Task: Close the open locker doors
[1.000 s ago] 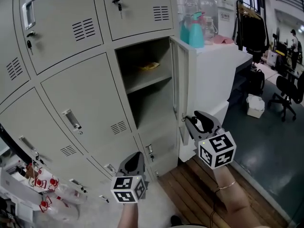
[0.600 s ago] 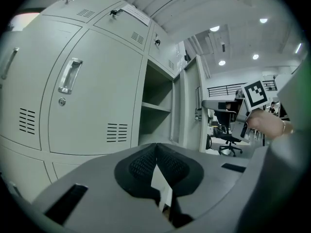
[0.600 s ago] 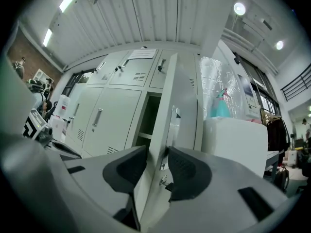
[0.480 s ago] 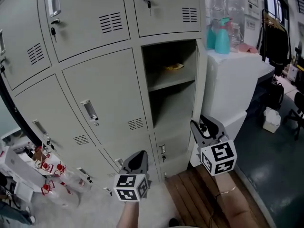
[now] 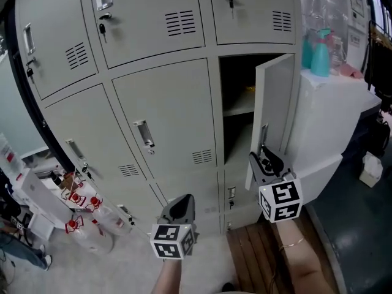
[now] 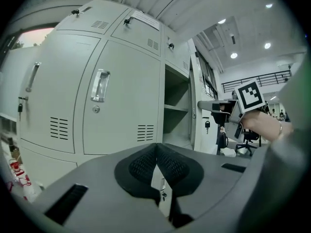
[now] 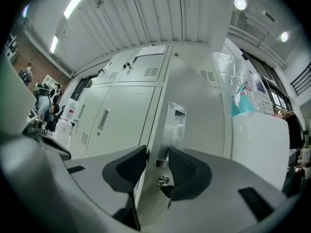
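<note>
Just opening, right gripper (image 7: 155, 155) jaws straddle locker door (image 7: 199, 115) edge; left gripper (image 6: 156, 153) jaws together.

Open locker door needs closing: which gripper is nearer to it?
Right. The right gripper has its fingers, just opening, astride the open locker door edge; the left gripper, shut, is lower left before closed lockers.

The left gripper (image 5: 182, 202) is pointing forward, jaws pressed together on nothing, with the left forearm (image 5: 166, 279) trailing straight behind it. The right gripper (image 5: 262, 161) is being held roughly level, ahead of the left one and to its right. Its jaws have just been opening and are standing apart astride the door (image 5: 275, 103) edge, with the bare right forearm (image 5: 295, 259) behind.
</note>
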